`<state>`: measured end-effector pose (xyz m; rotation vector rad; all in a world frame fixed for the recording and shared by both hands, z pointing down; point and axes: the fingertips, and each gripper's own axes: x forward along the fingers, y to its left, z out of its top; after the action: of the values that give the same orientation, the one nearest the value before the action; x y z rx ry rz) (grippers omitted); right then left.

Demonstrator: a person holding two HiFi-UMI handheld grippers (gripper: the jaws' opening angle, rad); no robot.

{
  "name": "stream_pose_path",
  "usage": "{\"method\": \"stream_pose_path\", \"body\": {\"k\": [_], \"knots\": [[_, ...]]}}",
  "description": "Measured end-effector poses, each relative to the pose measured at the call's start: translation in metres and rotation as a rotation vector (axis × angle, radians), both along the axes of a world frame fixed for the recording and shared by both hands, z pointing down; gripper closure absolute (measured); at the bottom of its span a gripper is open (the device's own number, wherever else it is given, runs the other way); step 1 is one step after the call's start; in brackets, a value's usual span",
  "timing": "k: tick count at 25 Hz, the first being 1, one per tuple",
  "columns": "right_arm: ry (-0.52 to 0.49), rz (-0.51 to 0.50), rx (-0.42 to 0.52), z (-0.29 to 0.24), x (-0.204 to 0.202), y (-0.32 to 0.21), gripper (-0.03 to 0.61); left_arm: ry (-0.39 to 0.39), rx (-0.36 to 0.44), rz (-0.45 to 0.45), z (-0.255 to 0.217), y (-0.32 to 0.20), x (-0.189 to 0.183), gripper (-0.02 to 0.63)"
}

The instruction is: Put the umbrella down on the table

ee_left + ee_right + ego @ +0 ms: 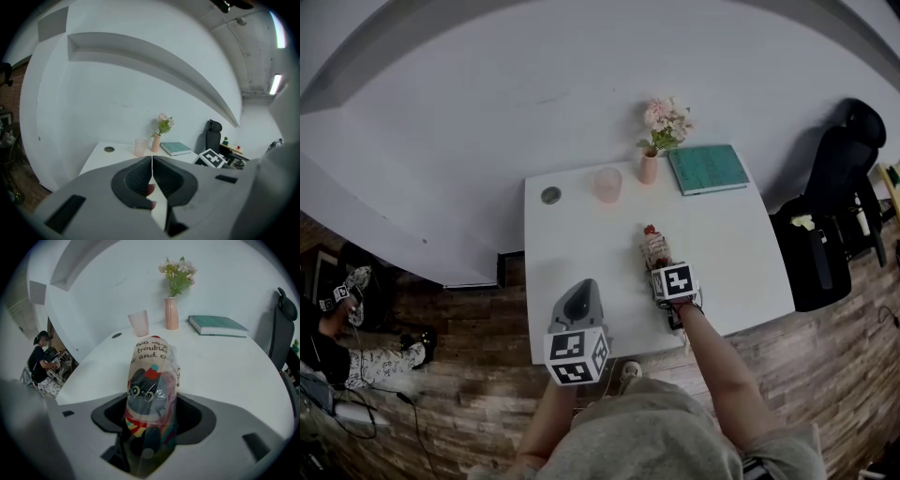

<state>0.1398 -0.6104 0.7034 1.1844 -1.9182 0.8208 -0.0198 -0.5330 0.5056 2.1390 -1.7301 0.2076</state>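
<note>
A folded umbrella [151,383] in a cream sleeve with a cartoon cat print sticks out forward from my right gripper [150,420], whose jaws are shut on it. In the head view the umbrella [654,246] lies just over the white table [581,244] near its middle, with the right gripper [668,272] behind it. Whether it touches the tabletop I cannot tell. My left gripper [578,302] is held above the table's front edge; its jaws [152,171] meet with nothing between them.
At the table's far edge stand a pink cup [607,184], a pink vase with flowers [649,167], a teal book [708,169] and a small round disc [550,195]. A black office chair [834,206] is at the right. A seated person [342,337] is at the far left.
</note>
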Motion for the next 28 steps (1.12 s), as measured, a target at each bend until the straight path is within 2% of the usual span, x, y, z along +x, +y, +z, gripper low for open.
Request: {"method": "stream_pose_path", "body": {"k": [7,13,28], "knots": [[0.039,0.028,0.047,-0.009,0.004,0.006,0.292,0.006,0.013,-0.002,-0.009,0.013,-0.008,0.606],[0.014,0.066,0.117,-0.039,0.009,0.023,0.293,0.010,0.015,0.002,-0.017,0.035,-0.015,0.606],[-0.152,0.080,0.316,-0.147,-0.024,0.120,0.317,0.011,0.051,0.035,-0.038,0.107,-0.016,0.606]]}}
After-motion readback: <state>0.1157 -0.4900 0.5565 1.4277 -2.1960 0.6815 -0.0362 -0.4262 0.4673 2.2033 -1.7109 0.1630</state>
